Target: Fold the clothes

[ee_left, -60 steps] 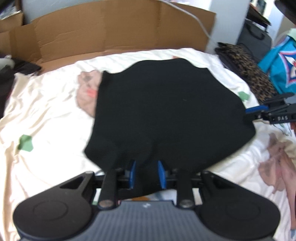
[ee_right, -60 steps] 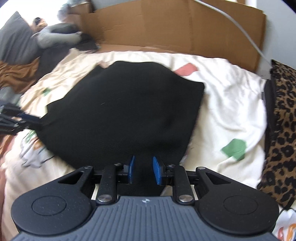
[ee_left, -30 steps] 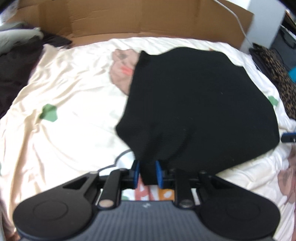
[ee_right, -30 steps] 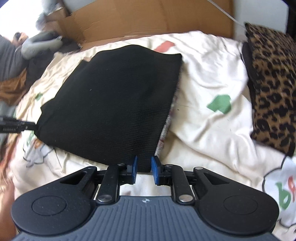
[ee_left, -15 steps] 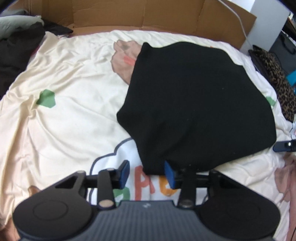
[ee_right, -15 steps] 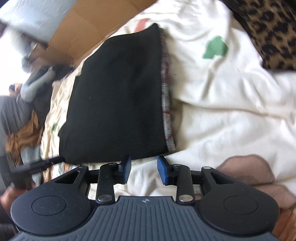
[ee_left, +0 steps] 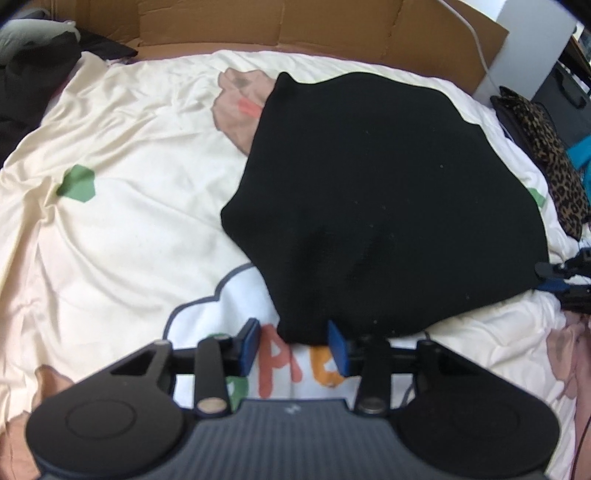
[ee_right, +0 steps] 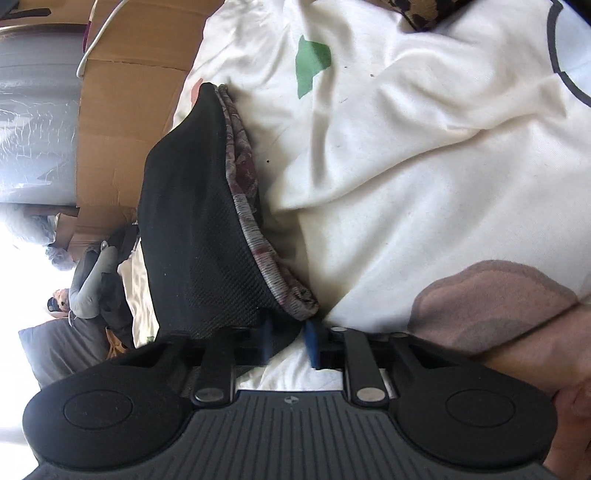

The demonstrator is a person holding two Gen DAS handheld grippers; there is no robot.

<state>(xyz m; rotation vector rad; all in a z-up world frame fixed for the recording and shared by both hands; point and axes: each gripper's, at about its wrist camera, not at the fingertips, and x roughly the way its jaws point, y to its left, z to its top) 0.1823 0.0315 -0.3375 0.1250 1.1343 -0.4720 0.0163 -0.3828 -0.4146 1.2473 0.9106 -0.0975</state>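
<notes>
A black knit garment (ee_left: 388, 206) lies folded on the cream printed bedsheet (ee_left: 122, 229). My left gripper (ee_left: 293, 345) is open, its blue pads either side of the garment's near corner without pinching it. My right gripper (ee_right: 288, 341) is rolled on its side and open at the garment's other near corner; the black top layer (ee_right: 192, 221) and a patterned grey-maroon underlayer (ee_right: 255, 236) reach between its pads. The right gripper also shows in the left wrist view (ee_left: 561, 284) at the garment's right edge.
Brown cardboard (ee_left: 258, 22) stands along the far side of the bed. A leopard-print item (ee_left: 546, 155) lies at the right edge. Dark and grey clothes (ee_left: 26, 55) are piled at the far left. A bare hand (ee_right: 554, 362) holds the right gripper.
Both grippers let go of the garment and opened about half a second ago. The right gripper has since rolled onto its side and dropped low at the garment's corner. The garment now rests flat.
</notes>
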